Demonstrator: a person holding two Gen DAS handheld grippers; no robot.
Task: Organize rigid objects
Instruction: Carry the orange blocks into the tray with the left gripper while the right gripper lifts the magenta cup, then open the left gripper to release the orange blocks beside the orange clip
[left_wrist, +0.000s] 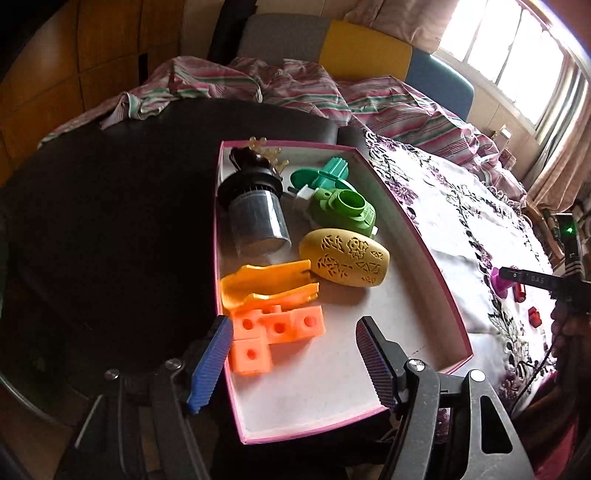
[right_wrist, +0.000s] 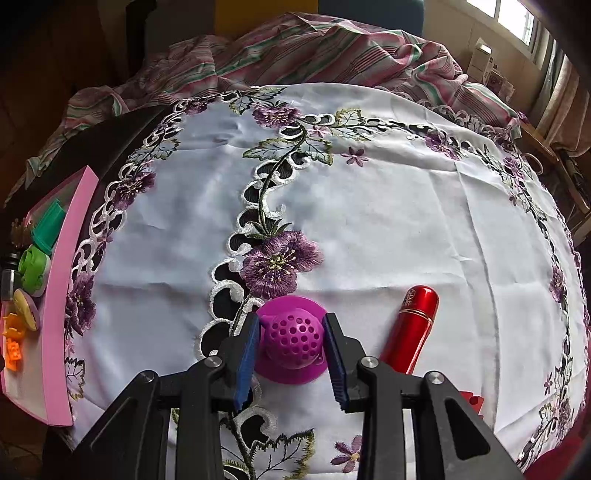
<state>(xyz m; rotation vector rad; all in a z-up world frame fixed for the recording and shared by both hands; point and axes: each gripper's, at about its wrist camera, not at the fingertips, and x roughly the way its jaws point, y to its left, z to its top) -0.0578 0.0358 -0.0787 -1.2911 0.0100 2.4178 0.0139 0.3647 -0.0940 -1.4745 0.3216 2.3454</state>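
Note:
A pink-edged box (left_wrist: 413, 236) holds an orange block piece (left_wrist: 273, 328), an orange scoop (left_wrist: 266, 284), a yellow perforated oval (left_wrist: 343, 262), green parts (left_wrist: 340, 210) and a dark cylinder (left_wrist: 255, 218). My left gripper (left_wrist: 291, 358) is open and empty above the box's near end, by the orange blocks. My right gripper (right_wrist: 291, 350) has its jaws closed against a magenta perforated dome (right_wrist: 291, 339) resting on the embroidered white cloth (right_wrist: 388, 206). A red metallic tube (right_wrist: 410, 328) lies just right of it. The box also shows in the right wrist view (right_wrist: 62, 295), at far left.
The dark table top (left_wrist: 110, 221) lies left of the box. Small red pieces (left_wrist: 532, 314) sit on the cloth near the right gripper. A striped bedsheet (right_wrist: 295, 51) and chairs lie behind the table. A window is at the upper right.

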